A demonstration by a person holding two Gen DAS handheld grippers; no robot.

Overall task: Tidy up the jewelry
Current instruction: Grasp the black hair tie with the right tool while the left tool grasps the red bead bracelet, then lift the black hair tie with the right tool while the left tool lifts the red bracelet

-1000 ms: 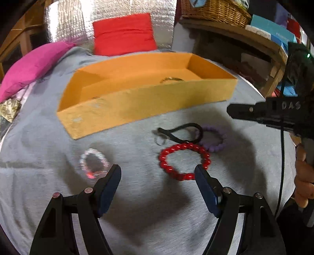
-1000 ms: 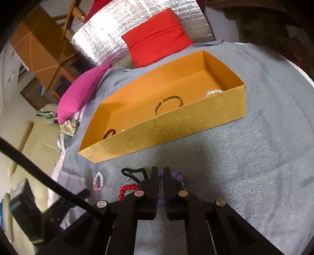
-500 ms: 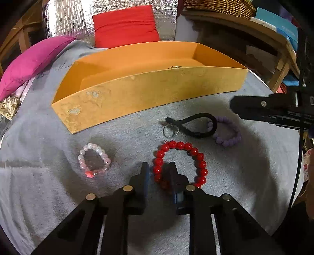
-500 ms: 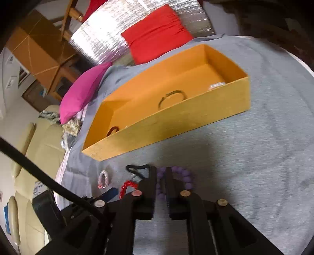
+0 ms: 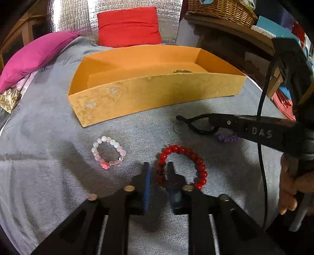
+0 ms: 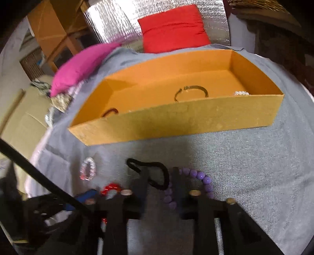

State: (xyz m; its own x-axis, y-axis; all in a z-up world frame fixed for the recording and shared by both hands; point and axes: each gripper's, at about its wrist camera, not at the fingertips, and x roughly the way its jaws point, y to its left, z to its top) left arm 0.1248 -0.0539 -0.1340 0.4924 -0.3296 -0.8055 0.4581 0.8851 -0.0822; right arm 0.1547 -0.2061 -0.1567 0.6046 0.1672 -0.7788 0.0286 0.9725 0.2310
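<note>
A red bead bracelet (image 5: pixel 198 160) lies on the grey cloth (image 5: pixel 49 166). Its left strand runs between the fingers of my left gripper (image 5: pixel 159 166). Those jaws are opening, with a small gap beside the beads. A black loop with a key ring (image 6: pixel 157 163) and a purple bead bracelet (image 6: pixel 204 177) lie side by side. My right gripper (image 6: pixel 160 172) straddles part of the loop and the purple beads' left side. Its jaws stand apart and are closing. A pink and clear bracelet (image 5: pixel 113 142) lies to the left. Behind stands the orange box (image 5: pixel 157 94).
The box (image 6: pixel 176 121) holds a dark bangle (image 6: pixel 194 86), pearl beads (image 6: pixel 241 93) and a dark item (image 6: pixel 109 112). A pink cushion (image 5: pixel 37 56) and a red cushion (image 5: pixel 128 25) lie behind it. A wicker basket (image 5: pixel 221 7) sits on a shelf at the right. A hand (image 5: pixel 290 186) grips the right tool.
My left jaws closed from wide onto the red bracelet's left strand, then parted a little. My right gripper moved in over the black loop and purple bracelet, and its fingers spread apart.
</note>
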